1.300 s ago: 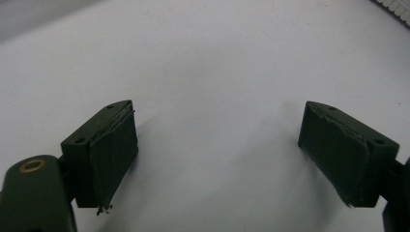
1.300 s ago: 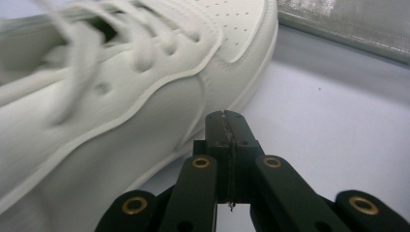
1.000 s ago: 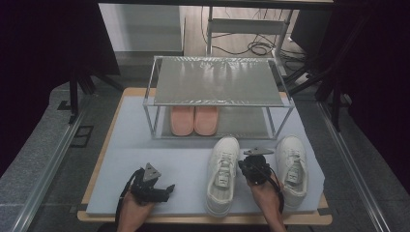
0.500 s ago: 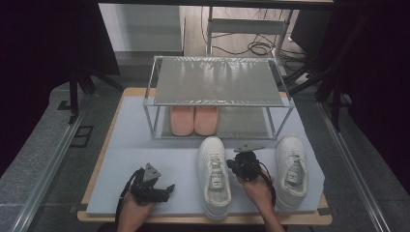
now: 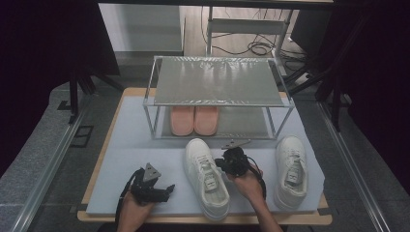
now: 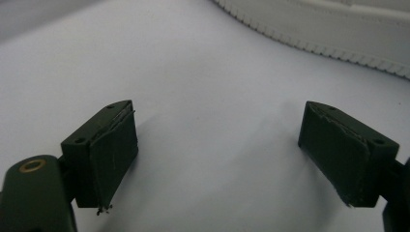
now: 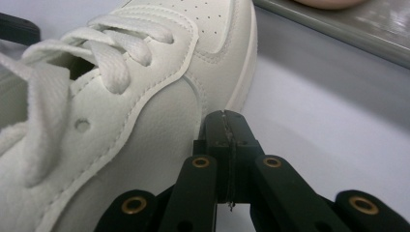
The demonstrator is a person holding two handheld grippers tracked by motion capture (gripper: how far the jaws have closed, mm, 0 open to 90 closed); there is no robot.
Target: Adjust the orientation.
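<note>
Where the high view looks down on the desk (image 5: 121, 140), covered by a pale grey-blue mat, my right gripper (image 5: 232, 160) sits against the right flank of the left white leather lace-up sneaker (image 5: 207, 176), just in front of the metal two-tier shoe rack (image 5: 220, 79). That sneaker lies toe toward the rack, near the middle of the mat. Its twin, the right white leather sneaker (image 5: 291, 169), lies well apart on the mat's right side, also toe toward the rack. A pair of salmon-pink slippers (image 5: 194, 120) stands on the rack's lower shelf. My left gripper (image 5: 167, 189) rests low on the mat near the front left, beside the left sneaker's heel but not touching it, with my hand (image 5: 133, 210) wrapped around its body.

Along the left gripper view, my jaws are spread wide over bare mat with nothing between them; the ribbed sole edge of the left sneaker (image 6: 338, 29) runs across the top right corner.

Along the right gripper view, my jaws are pressed flat together, pinching nothing, and their joined tip (image 7: 226, 123) lies against the sneaker's side panel (image 7: 111, 140) close to the sole. The rack's lower shelf edge (image 7: 338, 34) crosses the upper right.
</note>
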